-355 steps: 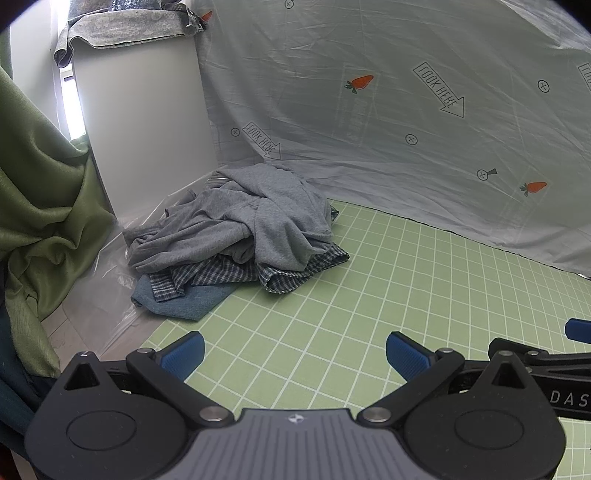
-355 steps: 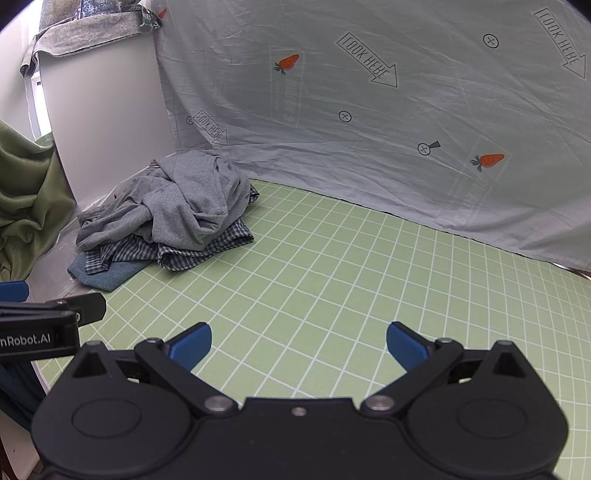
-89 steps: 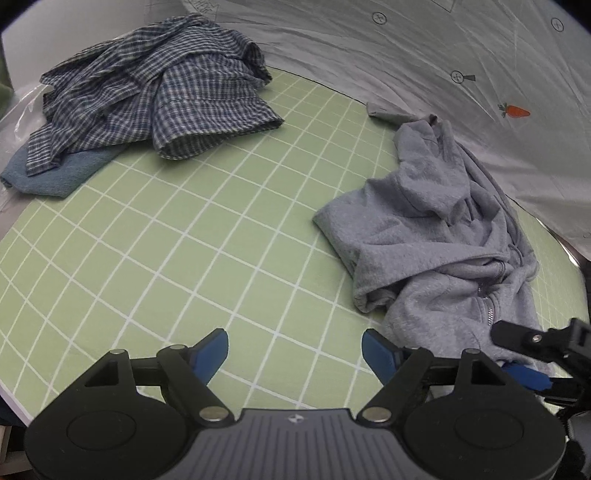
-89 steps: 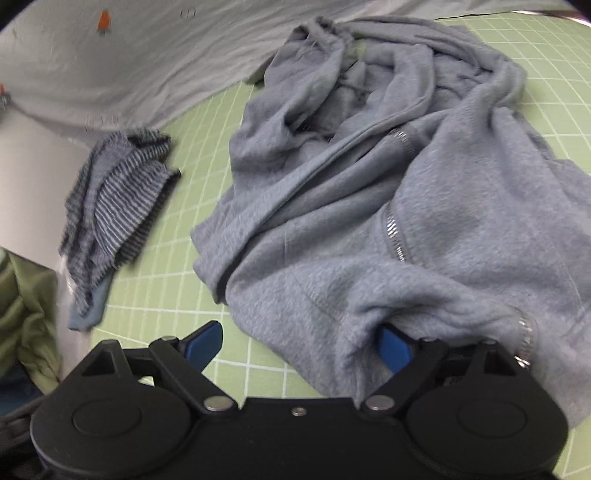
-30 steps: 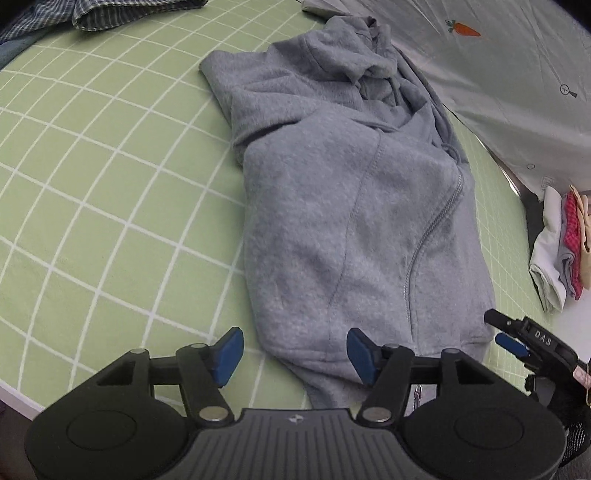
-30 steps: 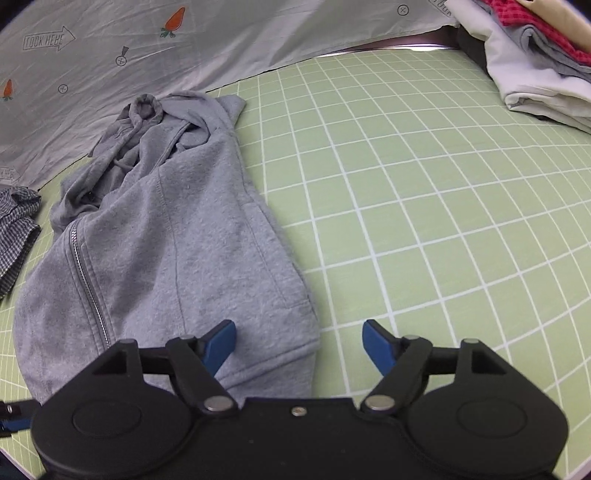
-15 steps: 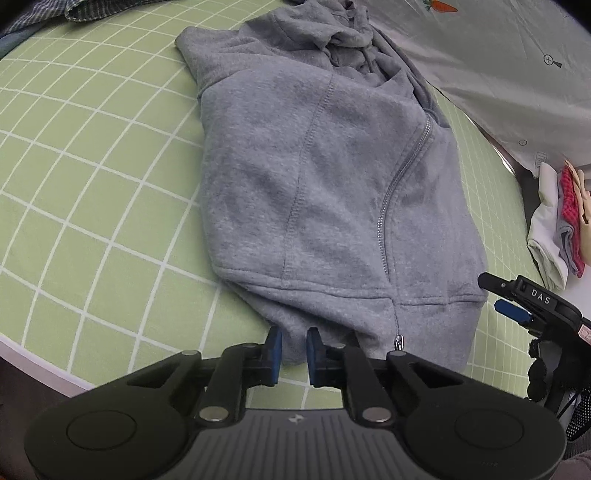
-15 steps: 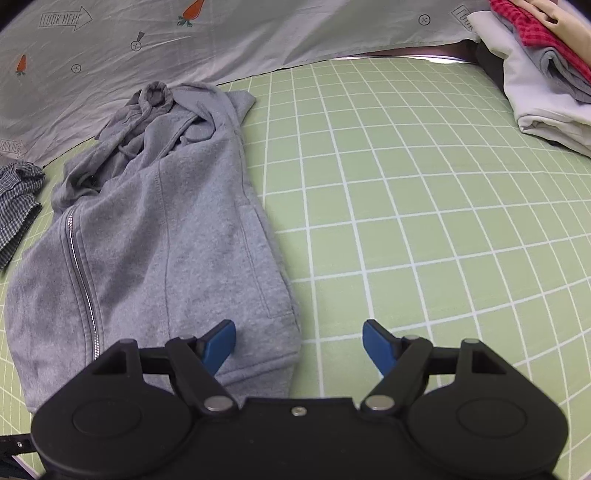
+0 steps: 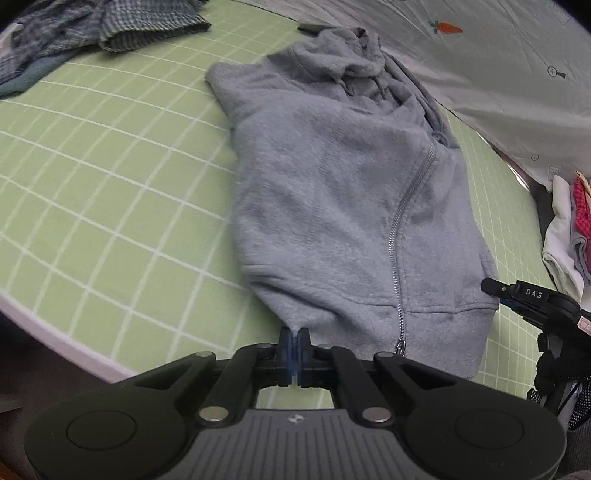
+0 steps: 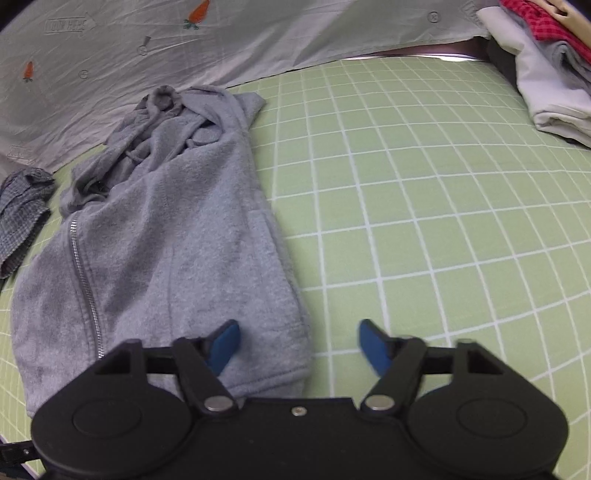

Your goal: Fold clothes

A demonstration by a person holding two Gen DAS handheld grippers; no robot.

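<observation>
Since a second ago, the left gripper [image 9: 294,341] has closed its jaws onto the near hem of the grey hoodie [image 9: 343,206], pinching its left corner. At the hem's other corner the right gripper [image 10: 299,343] has just been closing, yet its jaws stand apart, fabric between them, unpressed. Beyond the hem the hoodie lies zipper-up on the green grid mat [image 10: 424,192] (both corners probably needed for spreading it flat). Behind the hood hangs a printed sheet [image 10: 258,33].
</observation>
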